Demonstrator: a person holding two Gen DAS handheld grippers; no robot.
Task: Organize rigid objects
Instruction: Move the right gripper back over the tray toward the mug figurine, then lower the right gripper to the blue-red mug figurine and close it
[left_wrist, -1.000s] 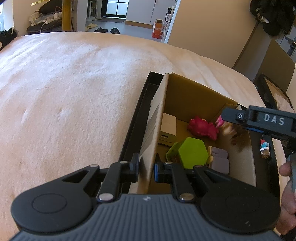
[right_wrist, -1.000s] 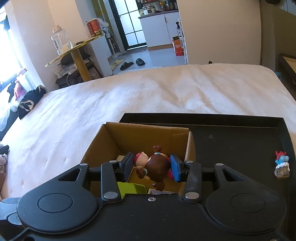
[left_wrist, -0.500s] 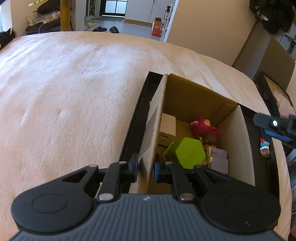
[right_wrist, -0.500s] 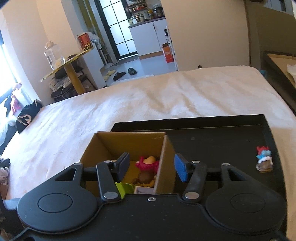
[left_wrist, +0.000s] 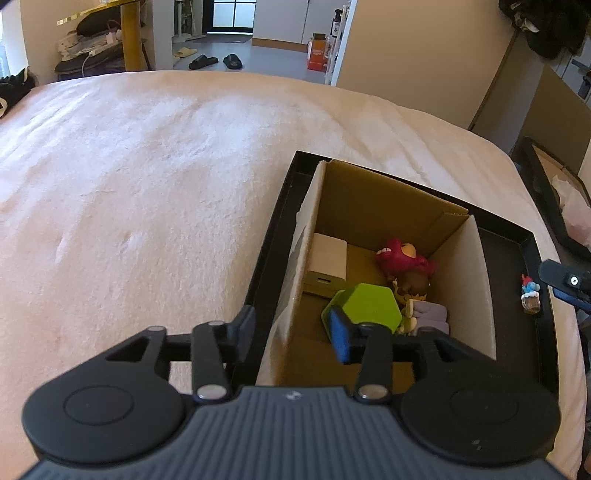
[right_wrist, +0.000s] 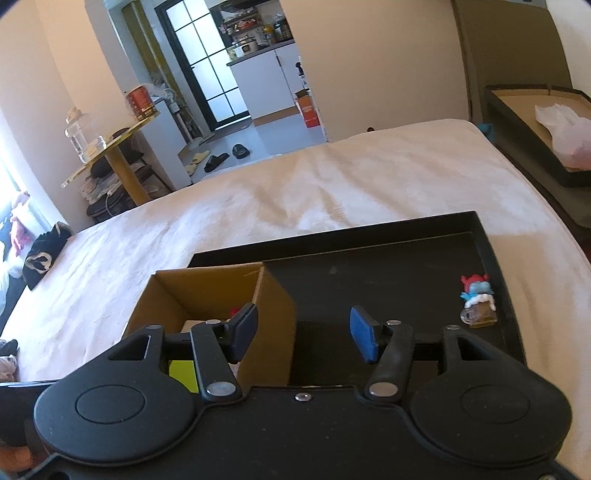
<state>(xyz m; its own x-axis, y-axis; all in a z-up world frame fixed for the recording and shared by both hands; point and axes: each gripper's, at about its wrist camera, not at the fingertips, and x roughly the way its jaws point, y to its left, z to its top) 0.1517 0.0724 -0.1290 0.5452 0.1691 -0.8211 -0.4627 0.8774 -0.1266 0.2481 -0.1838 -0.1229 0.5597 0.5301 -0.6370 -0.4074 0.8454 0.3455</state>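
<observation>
Left gripper (left_wrist: 291, 334): jaws just opened, straddling the cardboard box (left_wrist: 476, 280) wall without pressing it.
Right gripper (right_wrist: 303, 332): jaws just widened, nothing between them.
Box contents: green block (left_wrist: 369, 304), red toy (left_wrist: 402, 256) (others half hidden).
Small figurine (right_wrist: 478, 301): alone on black tray (right_wrist: 388, 266).

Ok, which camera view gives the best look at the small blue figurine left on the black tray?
The right wrist view: the blue figurine stands unobstructed on the black tray, clear of the cardboard box. The left wrist view shows it tiny, near the frame edge.
</observation>
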